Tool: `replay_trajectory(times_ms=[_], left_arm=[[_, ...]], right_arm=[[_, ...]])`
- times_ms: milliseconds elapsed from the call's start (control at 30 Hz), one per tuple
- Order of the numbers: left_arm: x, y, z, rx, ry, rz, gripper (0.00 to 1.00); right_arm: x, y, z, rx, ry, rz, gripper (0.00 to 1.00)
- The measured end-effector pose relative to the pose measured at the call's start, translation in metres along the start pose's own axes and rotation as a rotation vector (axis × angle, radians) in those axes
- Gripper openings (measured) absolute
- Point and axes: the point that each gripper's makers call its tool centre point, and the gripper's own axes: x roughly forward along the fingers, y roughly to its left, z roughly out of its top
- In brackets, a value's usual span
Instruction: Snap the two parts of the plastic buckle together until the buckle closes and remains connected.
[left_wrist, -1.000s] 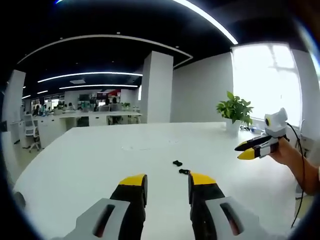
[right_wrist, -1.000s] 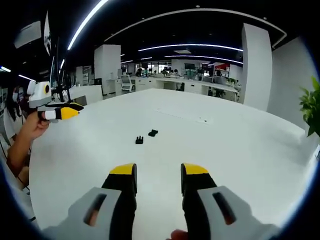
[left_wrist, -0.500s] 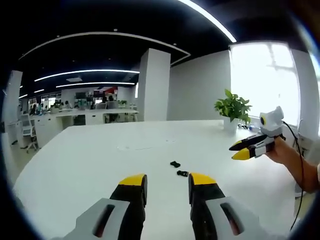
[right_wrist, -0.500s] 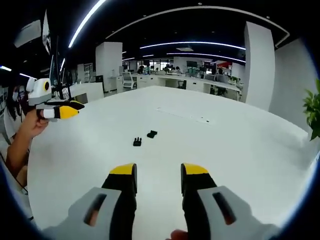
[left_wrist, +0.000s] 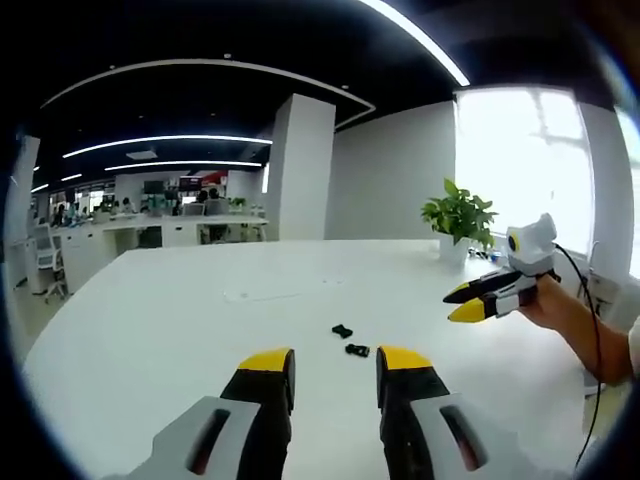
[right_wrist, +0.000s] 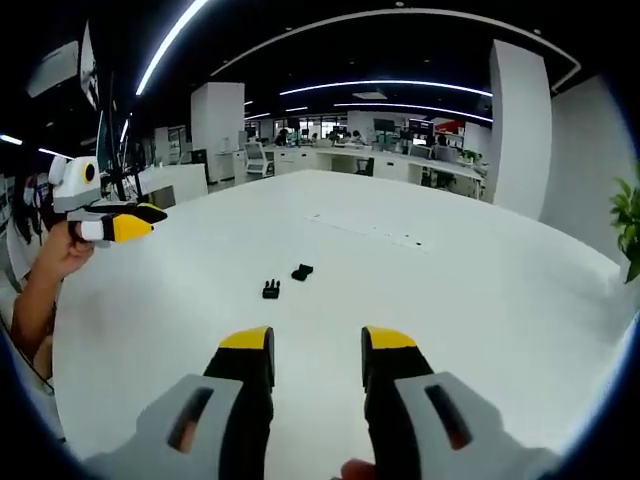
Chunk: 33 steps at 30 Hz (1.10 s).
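Note:
Two small black buckle parts lie apart on the white table (left_wrist: 150, 330). In the left gripper view one part (left_wrist: 342, 330) sits just beyond the other part (left_wrist: 357, 350), both ahead of my open left gripper (left_wrist: 334, 362). In the right gripper view the same two parts (right_wrist: 302, 272) (right_wrist: 270, 290) lie ahead and slightly left of my open right gripper (right_wrist: 317, 342). Neither gripper holds anything. The right gripper (left_wrist: 478, 296) also shows at the right of the left gripper view, held by a hand. The left gripper (right_wrist: 118, 221) shows at the left of the right gripper view.
A potted green plant (left_wrist: 458, 218) stands on the table's far side near a bright window. A white pillar (left_wrist: 298, 170) and office desks with people lie beyond the table. A faint long flat outline (right_wrist: 365, 231) lies on the table past the buckle parts.
Both views have drifted slightly, so the buckle parts sit a little further left in each. The parts themselves have not moved and both grippers stay open.

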Motion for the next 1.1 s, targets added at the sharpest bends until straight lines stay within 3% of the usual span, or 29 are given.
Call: replay_trajectory(times_ms=[100, 200, 433, 667, 800, 1100], left_arm=[[0.004, -0.001, 0.001, -0.057, 0.007, -0.012, 0.30], [0.008, -0.001, 0.002, -0.038, -0.001, -0.020, 0.26], [0.020, 0.010, -0.003, -0.040, 0.039, 0.013, 0.20], [0.031, 0.016, -0.004, -0.038, 0.057, 0.028, 0.25], [0.038, 0.018, -0.001, -0.025, 0.059, 0.020, 0.34], [0.058, 0.022, 0.014, -0.009, 0.048, 0.010, 0.29]], right_arm=[[0.003, 0.001, 0.004, 0.005, -0.004, 0.010, 0.35], [0.005, 0.002, 0.008, 0.002, -0.006, 0.015, 0.35], [0.015, 0.002, 0.018, -0.015, -0.002, 0.024, 0.35], [0.029, -0.003, 0.029, -0.028, 0.000, 0.031, 0.35], [0.037, -0.006, 0.032, -0.031, 0.002, 0.033, 0.35], [0.053, -0.011, 0.036, -0.024, 0.000, 0.044, 0.33]])
